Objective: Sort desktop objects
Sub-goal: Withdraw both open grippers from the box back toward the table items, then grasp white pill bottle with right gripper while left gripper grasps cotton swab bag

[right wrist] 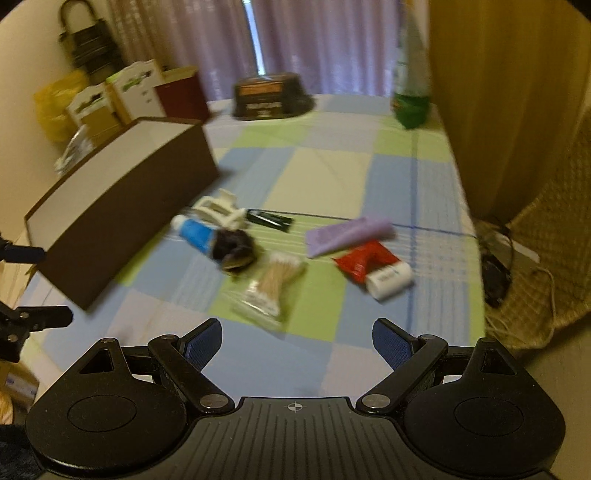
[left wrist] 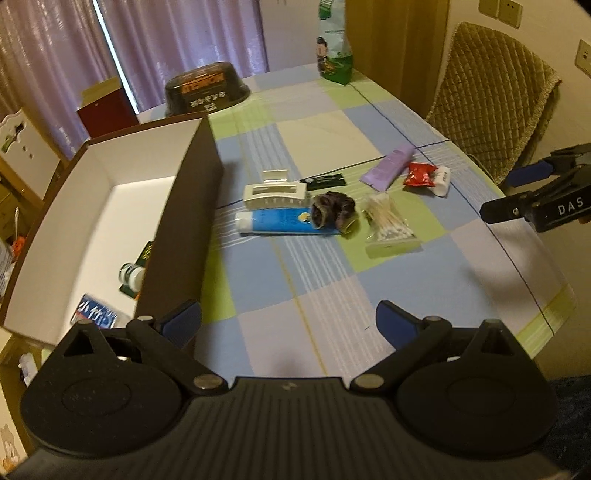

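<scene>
Left wrist view: left tongs [left wrist: 288,325] spread wide, empty, hovering over the desk [left wrist: 332,295] just right of the brown box [left wrist: 184,206]; right tongs [right wrist: 297,341] likewise wide, empty. Right of the box lie a white clip [left wrist: 275,190], blue tube [left wrist: 277,220], dark scrunchie [left wrist: 332,210], cotton swabs [left wrist: 388,223], purple tube [left wrist: 388,168] and red packet [left wrist: 419,174].

Looked like somebody's home, probably a dining corner. The surface [left wrist: 317,122] wore a pastel checked cloth in blue, green and cream, and a chair with a quilted tan cover [left wrist: 491,99] was pulled up to it. Purple curtains [left wrist: 177,44] hung over a window behind, and wall switches [left wrist: 502,11] sat on cream paint. Toiletries like a blue toothpaste tube [left wrist: 280,220] lay about.
</scene>
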